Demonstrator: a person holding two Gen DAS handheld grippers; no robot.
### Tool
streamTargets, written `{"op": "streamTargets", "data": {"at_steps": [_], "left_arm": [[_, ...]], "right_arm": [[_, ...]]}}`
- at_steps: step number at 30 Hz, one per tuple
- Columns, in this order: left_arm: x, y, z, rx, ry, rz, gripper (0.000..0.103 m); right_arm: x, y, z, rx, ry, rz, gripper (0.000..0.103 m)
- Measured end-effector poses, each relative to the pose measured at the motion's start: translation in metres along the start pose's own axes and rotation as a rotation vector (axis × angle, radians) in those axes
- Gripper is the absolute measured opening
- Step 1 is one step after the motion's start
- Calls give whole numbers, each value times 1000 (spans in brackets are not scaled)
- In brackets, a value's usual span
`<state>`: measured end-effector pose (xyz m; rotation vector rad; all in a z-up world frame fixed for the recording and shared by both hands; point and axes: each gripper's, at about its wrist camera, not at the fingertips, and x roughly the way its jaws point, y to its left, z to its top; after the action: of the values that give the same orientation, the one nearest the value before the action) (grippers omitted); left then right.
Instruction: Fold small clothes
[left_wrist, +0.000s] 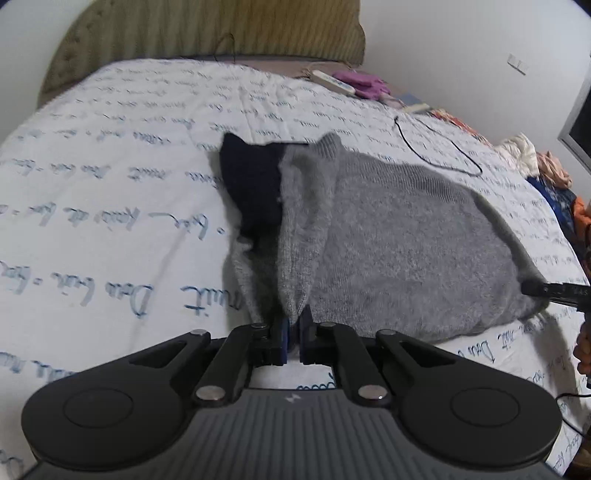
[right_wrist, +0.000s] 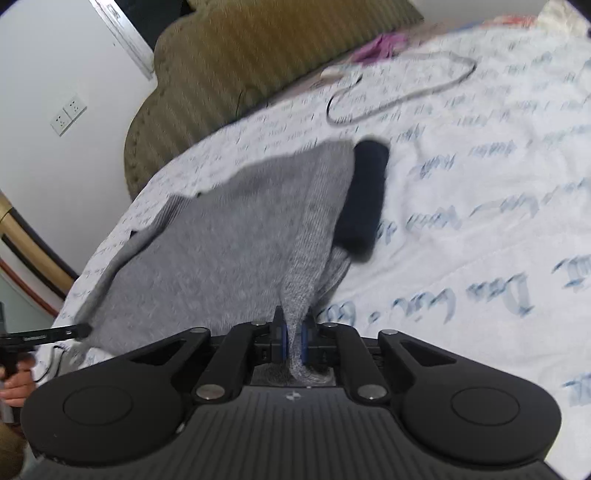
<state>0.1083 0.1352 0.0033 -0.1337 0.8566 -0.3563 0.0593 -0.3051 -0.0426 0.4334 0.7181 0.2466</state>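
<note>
A grey knitted sweater (left_wrist: 406, 240) with a dark navy cuff (left_wrist: 251, 184) lies on the bed. My left gripper (left_wrist: 293, 332) is shut on the sweater's near edge, lifting a ridge of cloth. My right gripper (right_wrist: 293, 339) is shut on another part of the sweater (right_wrist: 229, 240), with cloth bunched between the blue pads (right_wrist: 282, 341). The navy cuff (right_wrist: 364, 199) hangs beside the fold. The right gripper's tip (left_wrist: 554, 291) shows at the sweater's far corner in the left wrist view. The left gripper's tip (right_wrist: 55, 334) shows at the sweater's left corner in the right wrist view.
The bed has a white quilt with blue script (left_wrist: 110, 221) and an olive padded headboard (left_wrist: 207, 29). A black cable (left_wrist: 443, 147), a white power strip (left_wrist: 332, 83), purple cloth (left_wrist: 362, 81) and a pile of clothes (left_wrist: 546, 173) lie at the far right side.
</note>
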Motion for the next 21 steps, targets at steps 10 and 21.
{"op": "streamTargets", "data": {"at_steps": [10,21], "left_arm": [[2,30,-9,-90,84,-74,8],[18,9,93,-57,-35,-129,18]], "right_arm": [[3,3,-8,-104,109,-58,28],[-2,12,41,-71,-65,14,50]]}}
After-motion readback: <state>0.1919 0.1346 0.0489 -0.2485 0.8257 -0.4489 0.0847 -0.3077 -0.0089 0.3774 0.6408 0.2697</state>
